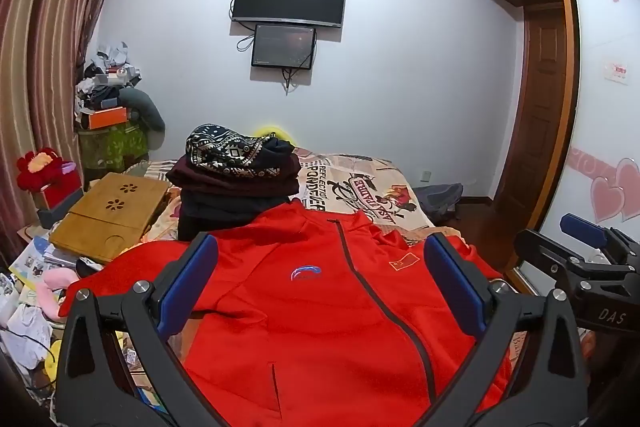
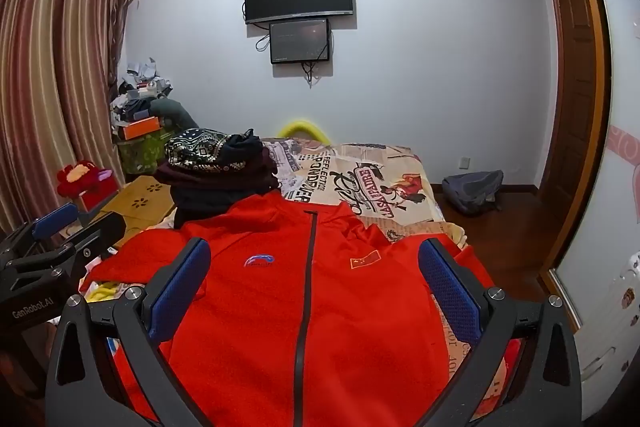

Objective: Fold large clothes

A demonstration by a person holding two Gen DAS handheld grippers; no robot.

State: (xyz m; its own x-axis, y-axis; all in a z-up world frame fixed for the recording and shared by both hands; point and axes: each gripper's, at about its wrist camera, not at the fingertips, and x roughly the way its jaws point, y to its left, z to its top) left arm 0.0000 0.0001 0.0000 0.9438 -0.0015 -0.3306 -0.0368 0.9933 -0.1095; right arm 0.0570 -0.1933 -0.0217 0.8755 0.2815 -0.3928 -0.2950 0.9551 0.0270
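Jacket (image 1: 320, 307) lies zipped, front up, before the folded stack (image 1: 236, 187); our left claw (image 1: 320, 283) and right claw (image 2: 316, 287) hover spread, empty; we should pinch both sleeves evenly.

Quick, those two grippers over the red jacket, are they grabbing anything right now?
Left gripper: open wide, holding nothing, above the red jacket.
Right gripper: open wide, holding nothing, also above the jacket.
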